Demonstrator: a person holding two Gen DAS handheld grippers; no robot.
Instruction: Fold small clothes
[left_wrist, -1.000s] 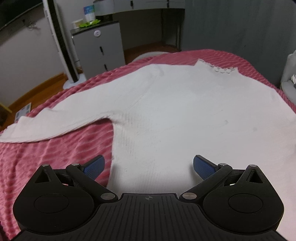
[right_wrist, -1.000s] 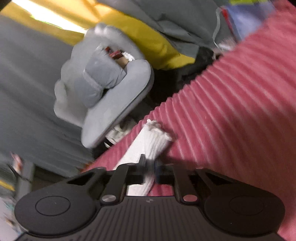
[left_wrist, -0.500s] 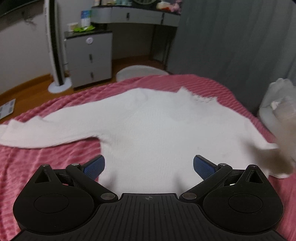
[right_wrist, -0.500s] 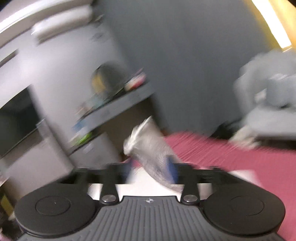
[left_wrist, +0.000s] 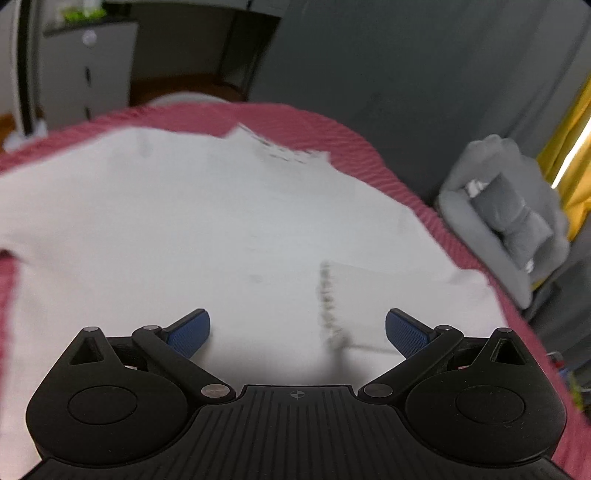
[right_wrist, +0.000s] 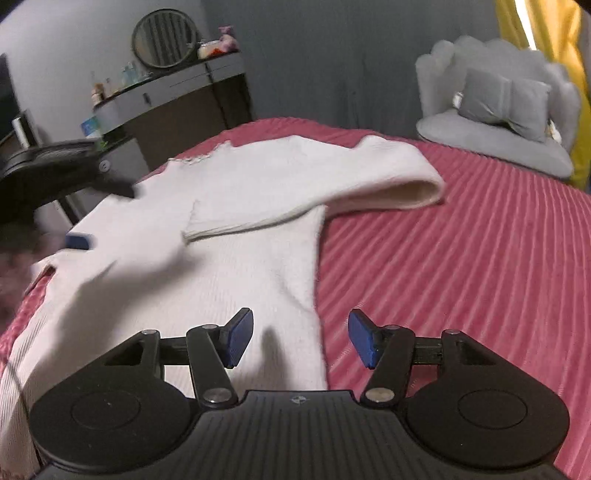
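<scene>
A white knit sweater (left_wrist: 221, 229) lies flat on the pink ribbed bedspread (left_wrist: 332, 129). In the right wrist view its sleeve (right_wrist: 332, 188) is folded across the chest of the sweater (right_wrist: 240, 266), cuff end toward the middle. My right gripper (right_wrist: 301, 339) is open above the sweater's lower side edge, with nothing between its fingers. My left gripper (left_wrist: 297, 332) is open just above the sweater body, with the folded sleeve's cuff (left_wrist: 328, 306) lying ahead between its fingers. The left gripper (right_wrist: 101, 214) also appears, blurred, at the left of the right wrist view.
A grey shell-shaped chair (right_wrist: 498, 110) with a cushion stands past the bed's far right edge, beside a yellow curtain (right_wrist: 535, 29). A dresser with a round mirror (right_wrist: 166, 92) and a white drawer cabinet (left_wrist: 88, 74) stand beyond the far side.
My right gripper carried the sleeve cuff across the sweater, opened and let it go; the sleeve now lies folded over the chest. My left gripper swung right over the sweater, staying open.
</scene>
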